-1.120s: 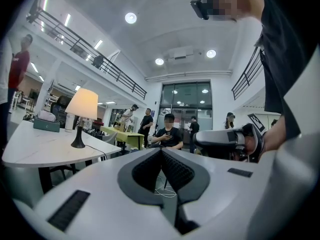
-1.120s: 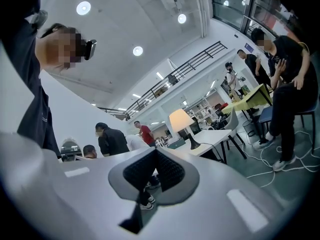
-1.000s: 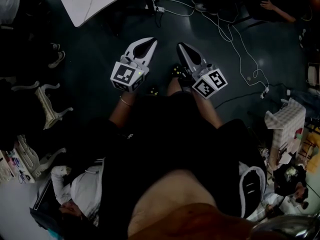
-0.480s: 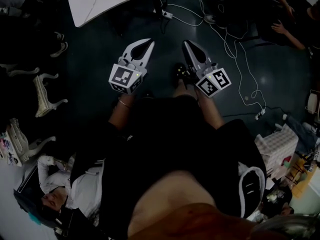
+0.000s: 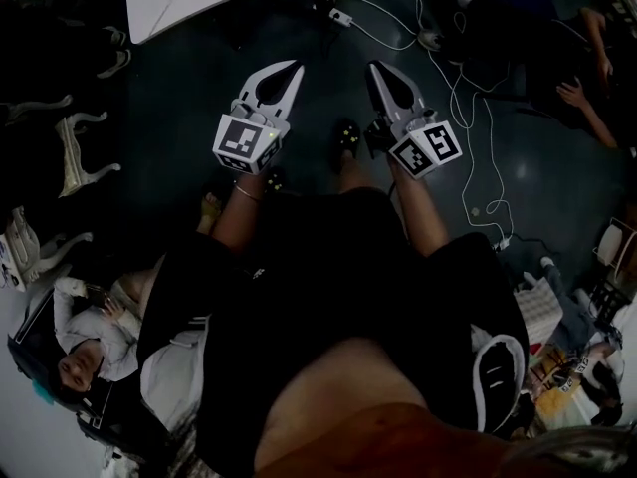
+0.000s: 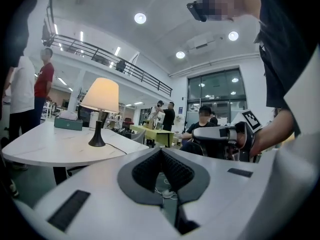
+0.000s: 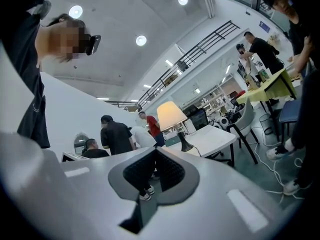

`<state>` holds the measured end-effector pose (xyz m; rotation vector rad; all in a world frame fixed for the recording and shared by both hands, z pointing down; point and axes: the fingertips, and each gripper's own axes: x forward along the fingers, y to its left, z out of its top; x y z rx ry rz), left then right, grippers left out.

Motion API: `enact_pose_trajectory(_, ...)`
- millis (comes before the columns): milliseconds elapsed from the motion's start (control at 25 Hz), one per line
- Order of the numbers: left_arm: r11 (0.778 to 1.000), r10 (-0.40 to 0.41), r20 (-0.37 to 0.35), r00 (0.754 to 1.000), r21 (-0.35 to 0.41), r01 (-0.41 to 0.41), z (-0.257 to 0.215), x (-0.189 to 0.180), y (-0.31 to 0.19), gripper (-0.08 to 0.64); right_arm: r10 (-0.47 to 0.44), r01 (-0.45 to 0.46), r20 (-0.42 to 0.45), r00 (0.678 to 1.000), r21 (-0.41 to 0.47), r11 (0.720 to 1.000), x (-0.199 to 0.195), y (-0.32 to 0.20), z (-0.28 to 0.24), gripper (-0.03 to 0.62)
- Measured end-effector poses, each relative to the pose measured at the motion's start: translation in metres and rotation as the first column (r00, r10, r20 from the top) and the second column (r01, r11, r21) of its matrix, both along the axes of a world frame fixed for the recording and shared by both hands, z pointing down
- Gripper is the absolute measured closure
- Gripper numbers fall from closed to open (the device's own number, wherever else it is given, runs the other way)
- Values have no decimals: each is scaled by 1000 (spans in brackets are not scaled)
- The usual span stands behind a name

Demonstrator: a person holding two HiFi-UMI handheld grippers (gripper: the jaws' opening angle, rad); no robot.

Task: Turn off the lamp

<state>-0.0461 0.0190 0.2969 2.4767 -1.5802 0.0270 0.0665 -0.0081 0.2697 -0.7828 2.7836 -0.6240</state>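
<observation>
the lit table lamp with a cream cone shade and a slim black stem (image 6: 100, 109) stands on its small round black foot on the white oval counter (image 6: 45, 149), next to a teal box (image 6: 68, 124), with a thin dark cord (image 6: 120, 148) trailing off the foot across the top. it is well apart from both tools – the person stands back from the counter, holding them out level over the dark floor. the left gripper (image 6: 161, 151) is clenched, its ribbed pads meeting at the tip with nothing between them, and the right gripper (image 7: 154, 151) is closed and empty in the same way. the shade glows, so the task is not yet begun. no switch can be made out from here; it may sit on the cord or up under the shade. the lamp looks light and top-heavy, and the shade soft enough to dent – any push up high would likely tip it. better to work low, at the stem or foot, and press gently, perhaps steadying the foot with the other gripper.
</observation>
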Motion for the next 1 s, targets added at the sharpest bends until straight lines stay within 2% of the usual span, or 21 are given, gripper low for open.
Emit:
enact_pose_trajectory(160, 998, -52, 19, 998, -17, 52, 11, 4, -28, 552, -53, 53, -26, 998, 2, 999, -4, -37, 14, 591)
enact_pose_trajectory(360, 995, -101, 3, 995, -24, 101, 28, 6, -55, 552, -128, 126, -83, 988, -24, 992, -22, -83, 43, 589)
enact_pose_trajectory(480, 994, -105, 24, 994, -30, 106, 41, 8, -72, 552, -156, 153, -120, 980, -38, 988, -34, -110, 66, 588)
enact_pose_trajectory(640, 991, -130, 7, 991, -44, 130, 60, 4, -92, 552, -206, 198, -166, 964, -67, 978, -54, -141, 98, 572)
enact_pose_trajectory(800, 985, -163, 5, 987, -51, 163, 78, -3, -111, 552, -215, 208, -223, 951, -55, 977, -72, -172, 126, 558)
enact_pose_trajectory(1000, 979, -199, 2, 980, -53, 199, 97, -11, -121, 551, -236, 226, -230, 944, -68, 972, -89, -193, 148, 534)
